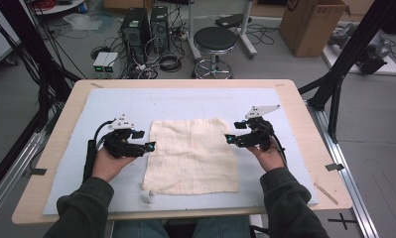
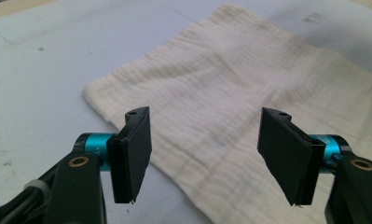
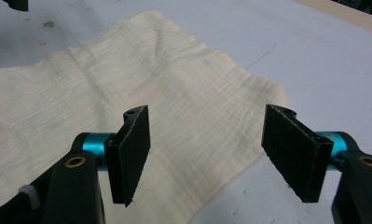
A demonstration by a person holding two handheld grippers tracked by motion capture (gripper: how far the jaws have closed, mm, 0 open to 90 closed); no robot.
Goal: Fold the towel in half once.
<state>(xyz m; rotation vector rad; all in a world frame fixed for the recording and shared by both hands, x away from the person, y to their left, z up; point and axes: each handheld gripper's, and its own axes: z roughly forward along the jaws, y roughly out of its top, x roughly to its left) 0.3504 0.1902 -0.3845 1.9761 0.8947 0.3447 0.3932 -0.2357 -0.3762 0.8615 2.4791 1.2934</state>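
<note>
Cloth (image 1: 191, 156), a cream, crinkled muslin square, lies flat and spread on the pale blue-grey mat (image 1: 185, 99), midway between the two grippers. The left gripper (image 1: 141, 140) sits at its left edge and the right gripper (image 1: 231, 137) at its right edge, both pointing inward toward the fabric. That mirrored stance looks like a set-up for taking opposite edges at once, as for a fold or a lift, though neither has hold of anything yet.

In the left gripper view the jaws stand well apart with nothing pinched; the cloth's near corner (image 2: 97, 91) lies just beyond and slightly outside the left jaw, and the fabric runs under the gap and past the other jaw. In the right gripper view the jaws are likewise wide and empty, with the cloth (image 3: 127, 84) stretching ahead of the gap and its corner (image 3: 277, 95) just above the outer jaw. Both pairs hang a little above the fabric rather than pressing on it.

The mat covers most of a light wooden table (image 1: 304, 119), whose edge frames it. Beyond stands a round black stool (image 1: 214, 39), two computer towers (image 1: 145, 27) amid tangled cables, and a cardboard box (image 1: 309, 25) on a grey floor.
</note>
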